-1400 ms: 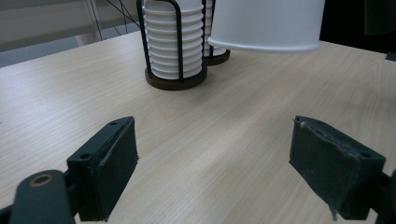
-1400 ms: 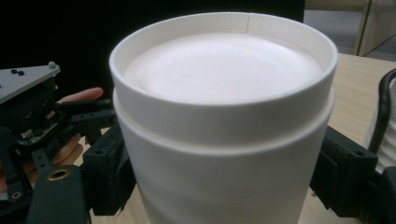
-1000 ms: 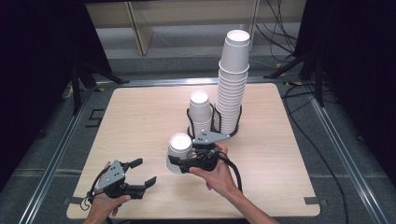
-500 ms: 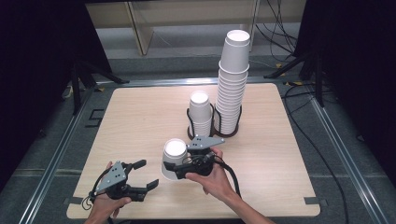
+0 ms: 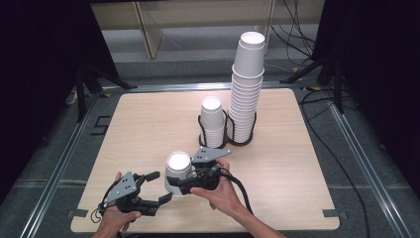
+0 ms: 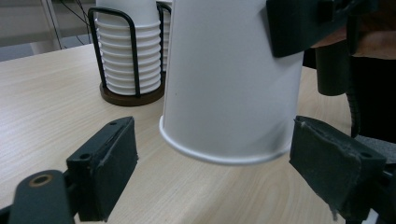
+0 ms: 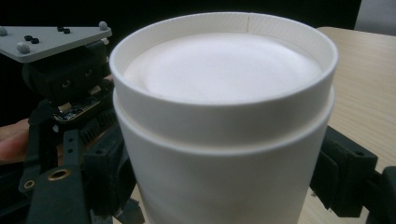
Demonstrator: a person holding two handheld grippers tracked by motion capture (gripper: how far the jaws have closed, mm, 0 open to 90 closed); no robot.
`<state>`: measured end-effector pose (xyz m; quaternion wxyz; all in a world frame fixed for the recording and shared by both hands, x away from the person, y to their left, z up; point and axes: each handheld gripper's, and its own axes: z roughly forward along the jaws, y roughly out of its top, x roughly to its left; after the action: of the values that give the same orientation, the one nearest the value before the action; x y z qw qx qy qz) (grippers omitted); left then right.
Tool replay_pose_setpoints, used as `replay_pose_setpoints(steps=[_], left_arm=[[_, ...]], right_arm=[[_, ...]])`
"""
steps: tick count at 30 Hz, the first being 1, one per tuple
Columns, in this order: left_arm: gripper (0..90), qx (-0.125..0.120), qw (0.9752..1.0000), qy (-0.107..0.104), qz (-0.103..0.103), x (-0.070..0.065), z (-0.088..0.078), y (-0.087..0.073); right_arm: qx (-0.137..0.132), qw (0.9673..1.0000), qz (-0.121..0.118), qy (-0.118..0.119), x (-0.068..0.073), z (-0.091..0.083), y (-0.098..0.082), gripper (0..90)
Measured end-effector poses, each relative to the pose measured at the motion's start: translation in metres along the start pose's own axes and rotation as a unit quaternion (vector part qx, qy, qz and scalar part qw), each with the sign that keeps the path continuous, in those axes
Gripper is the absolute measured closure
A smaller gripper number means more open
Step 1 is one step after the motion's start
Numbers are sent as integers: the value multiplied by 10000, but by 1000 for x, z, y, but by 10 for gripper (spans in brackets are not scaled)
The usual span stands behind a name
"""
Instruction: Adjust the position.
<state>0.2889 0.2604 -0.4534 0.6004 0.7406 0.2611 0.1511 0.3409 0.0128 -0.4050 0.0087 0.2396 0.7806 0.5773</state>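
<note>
- Your right gripper (image 5: 176,185) pinches a white paper cup (image 5: 177,170) turned bottom-up. One jaw sits on each side of its wall, low in the right gripper view.
- The cup is near the front edge of the light wooden table (image 5: 138,124), left of centre. In the left gripper view its rolled rim hangs clear of the tabletop, slightly tilted.
- Your left gripper (image 5: 159,186) is just left of the cup, with its jaws spread. In the left gripper view the cup's rim lies between the two black pads (image 6: 105,168), and neither pad touches the wall.
- The upturned base of the cup is recessed and clean. A thin vertical seam shows at the back of the rim in the right gripper view.
- A black wire holder on a dark brown base (image 5: 232,141) stands at mid-table, well apart from the held cup.
- The holder's left bay carries a short stack of white paper cups (image 5: 213,121), and the right bay a tall stack of white paper cups (image 5: 247,89). Both stacks are bottom-up.
- The tall stack leans a little at its upper part, and the short one stands upright.
</note>
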Motion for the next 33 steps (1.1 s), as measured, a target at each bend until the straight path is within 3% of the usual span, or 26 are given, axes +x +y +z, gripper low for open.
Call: replay_pose_setpoints(steps=[1, 3, 4, 7, 9, 12, 23, 25, 27, 33], left_arm=[[147, 69, 10000, 3, 3, -1, 0, 0], [147, 18, 10000, -49, 0, -1, 2, 0], [147, 132, 9999, 18, 18, -2, 1, 1], [144, 159, 9999, 30, 13, -3, 2, 1], [142, -8, 10000, -23, -62, -4, 5, 0], [117, 157, 9998, 82, -23, -5, 4, 1], [43, 35, 9999, 109, -67, -7, 11, 1], [42, -30, 9999, 66, -86, -8, 12, 0], [44, -4, 9999, 54, -118, -8, 11, 0], [76, 56, 9999, 83, -106, -7, 10, 0]], right_arm=[[14, 9999, -170, -21, 0, 2, 0, 206], [31, 9998, -176, -13, 2, 5, 0, 206], [31, 9998, -176, -13, 2, 5, 0, 206], [38, 9998, -198, 70, 4, 8, 1, 206], [-6, 9997, -221, 56, 5, 10, 1, 207], [45, 9997, -243, 38, 7, 11, 2, 207], [-114, 9994, -110, 293, 14, 17, 2, 207], [-103, 9996, -146, 214, 15, 17, 2, 207], [-45, 9995, 6, 303, 17, 17, 1, 207], [9, 9996, -1, 281, 16, 16, 1, 200]])
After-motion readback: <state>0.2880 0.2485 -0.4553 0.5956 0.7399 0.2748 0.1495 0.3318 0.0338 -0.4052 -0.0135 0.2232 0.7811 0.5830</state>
